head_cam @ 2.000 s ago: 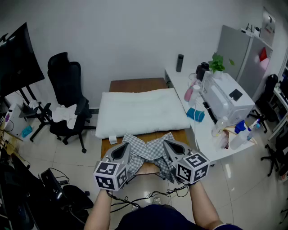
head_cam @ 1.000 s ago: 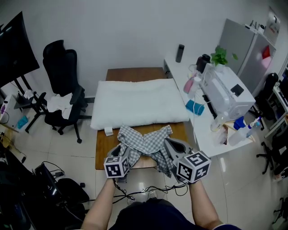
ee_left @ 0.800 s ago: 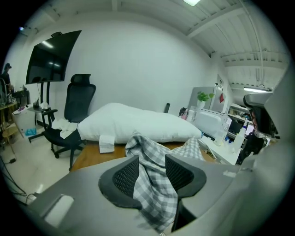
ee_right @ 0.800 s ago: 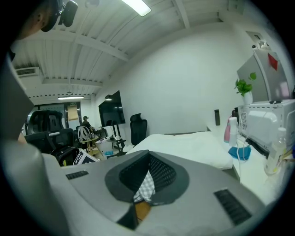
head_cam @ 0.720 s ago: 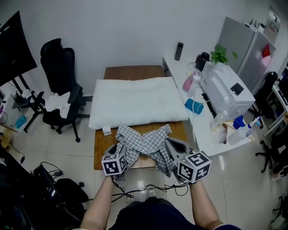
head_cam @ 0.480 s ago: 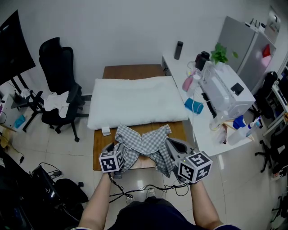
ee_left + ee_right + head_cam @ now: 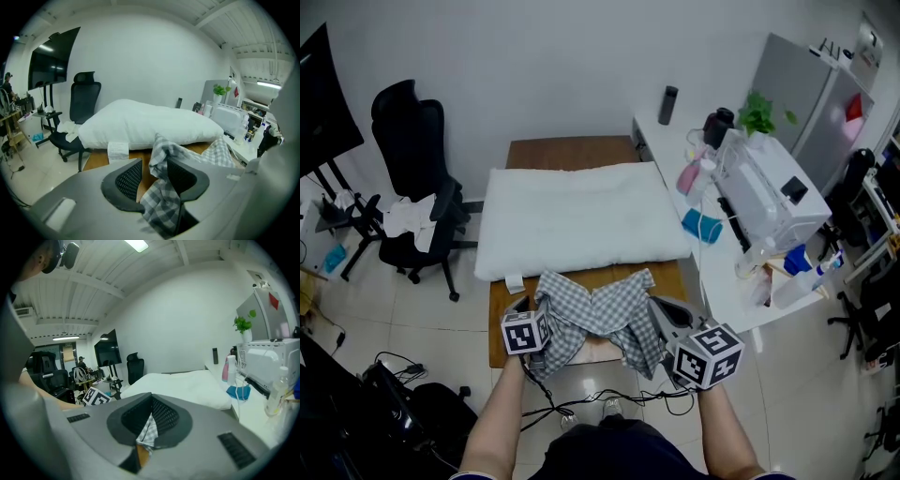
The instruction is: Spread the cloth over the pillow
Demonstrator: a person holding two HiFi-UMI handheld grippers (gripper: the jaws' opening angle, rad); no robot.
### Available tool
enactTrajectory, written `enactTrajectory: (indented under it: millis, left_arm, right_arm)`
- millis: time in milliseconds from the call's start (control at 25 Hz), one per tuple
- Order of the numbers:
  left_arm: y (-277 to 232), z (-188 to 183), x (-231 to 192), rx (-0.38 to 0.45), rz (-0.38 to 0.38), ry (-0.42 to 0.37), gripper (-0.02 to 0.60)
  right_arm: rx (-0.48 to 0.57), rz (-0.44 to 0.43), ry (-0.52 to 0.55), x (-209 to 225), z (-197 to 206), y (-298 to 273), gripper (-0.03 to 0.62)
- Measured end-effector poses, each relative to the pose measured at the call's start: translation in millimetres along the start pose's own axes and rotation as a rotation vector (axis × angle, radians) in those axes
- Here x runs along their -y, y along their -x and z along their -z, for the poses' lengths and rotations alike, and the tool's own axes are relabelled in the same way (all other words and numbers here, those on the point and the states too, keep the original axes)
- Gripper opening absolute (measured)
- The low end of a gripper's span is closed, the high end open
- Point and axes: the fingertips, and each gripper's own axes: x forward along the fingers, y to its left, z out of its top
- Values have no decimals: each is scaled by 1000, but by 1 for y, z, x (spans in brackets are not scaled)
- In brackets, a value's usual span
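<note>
A white pillow (image 7: 577, 220) lies across the brown table (image 7: 572, 150). A crumpled grey checked cloth (image 7: 595, 314) sits on the table's near edge in front of it. My left gripper (image 7: 542, 311) is at the cloth's left end. In the left gripper view the cloth (image 7: 163, 146) hangs between the jaws of that gripper (image 7: 153, 173) and rests against the right pad only. Those jaws have just been closing and still show a gap. My right gripper (image 7: 656, 309) is shut on the cloth's right end, and a pinched fold (image 7: 150, 430) shows between its pads (image 7: 161, 416).
A white side table (image 7: 722, 272) on the right carries a white appliance (image 7: 769, 202), bottles, a plant and a blue roll (image 7: 703, 225). To the left of the table stands a black office chair (image 7: 408, 141). Cables (image 7: 581, 408) lie on the floor under the near table edge.
My left gripper has moved left and nearer along the table's front edge, to the cloth's left end. The cloth's left part now droops there. The right gripper has hardly moved.
</note>
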Motion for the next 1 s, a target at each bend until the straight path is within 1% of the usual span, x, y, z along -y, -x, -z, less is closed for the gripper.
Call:
enactTrajectory:
  millis: [360, 440, 520, 560, 760, 1000]
  left_arm:
    - [-28, -3, 2, -31, 39, -40, 175]
    - [-31, -1, 2, -38, 43, -51, 147]
    - [-27, -4, 2, -18, 42, -65, 35]
    - [-24, -7, 4, -1, 48, -72, 28]
    - [2, -20, 15, 72, 70, -113, 23]
    - [22, -24, 20, 96, 84, -122, 23]
  right_arm:
    - [-14, 28, -8, 17, 1, -5, 8]
    - [-17, 34, -11, 19, 3, -5, 8]
    - [-18, 40, -15, 22, 4, -3, 8]
    - [-17, 41, -17, 23, 4, -2, 8]
    - [-12, 45, -28, 25, 7, 1, 8]
    - [-7, 43, -29, 24, 12, 0, 8]
